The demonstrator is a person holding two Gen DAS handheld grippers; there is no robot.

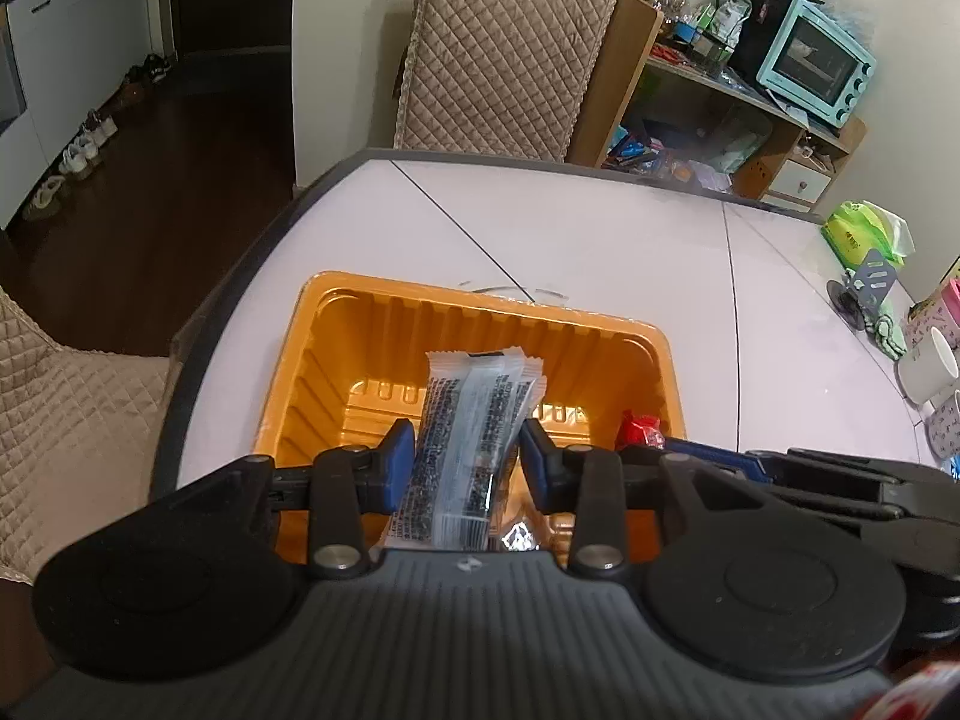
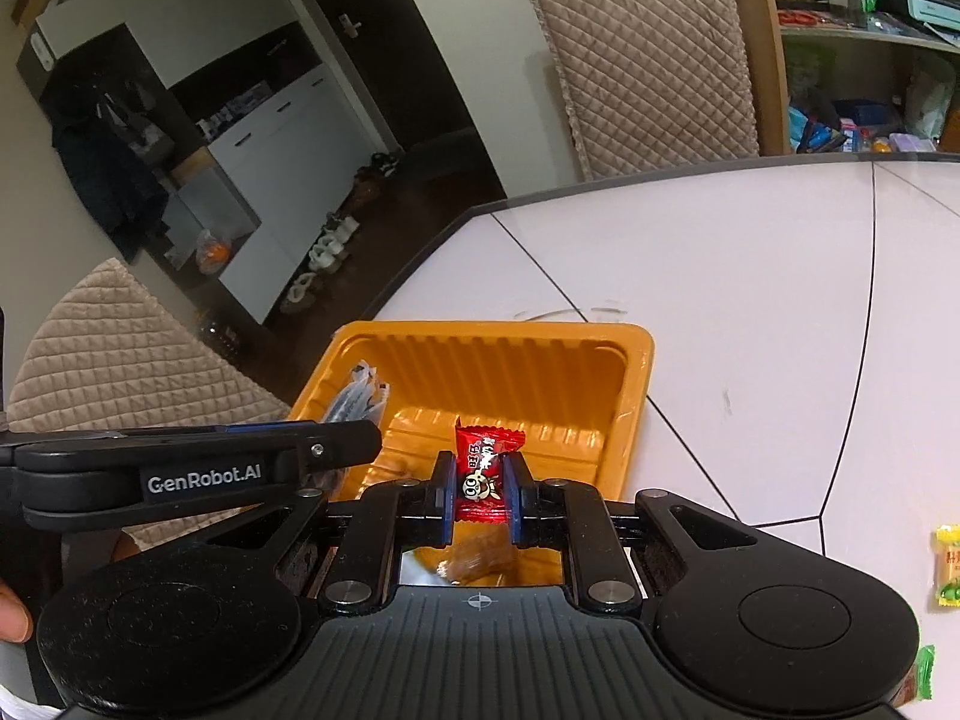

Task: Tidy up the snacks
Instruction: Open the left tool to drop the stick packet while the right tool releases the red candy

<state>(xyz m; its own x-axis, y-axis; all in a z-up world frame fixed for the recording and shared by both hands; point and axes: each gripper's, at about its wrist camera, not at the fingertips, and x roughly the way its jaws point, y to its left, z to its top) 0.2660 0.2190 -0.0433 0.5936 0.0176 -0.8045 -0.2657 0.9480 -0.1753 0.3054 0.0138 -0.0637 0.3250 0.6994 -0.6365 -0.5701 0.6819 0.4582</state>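
An orange plastic tray (image 1: 336, 324) sits on the white table; it also shows in the right wrist view (image 2: 636, 360). My left gripper (image 1: 468, 450) is shut on a bundle of clear and white snack packets (image 1: 468, 420), held over the tray. My right gripper (image 2: 478, 492) is shut on a red wrapped candy (image 2: 483, 468), also over the tray. The red candy (image 1: 641, 429) and the right gripper show at the tray's right edge in the left wrist view. The left gripper (image 2: 198, 468) and its packets (image 2: 357, 399) show at left in the right wrist view.
A yellow snack packet (image 2: 948, 564) and a green-edged wrapper (image 2: 924, 669) lie on the table at right. Mugs (image 1: 927, 369), a green tissue pack (image 1: 864, 228) and a small stand sit at the table's right side. Quilted chairs (image 1: 510, 48) and a cluttered shelf stand beyond.
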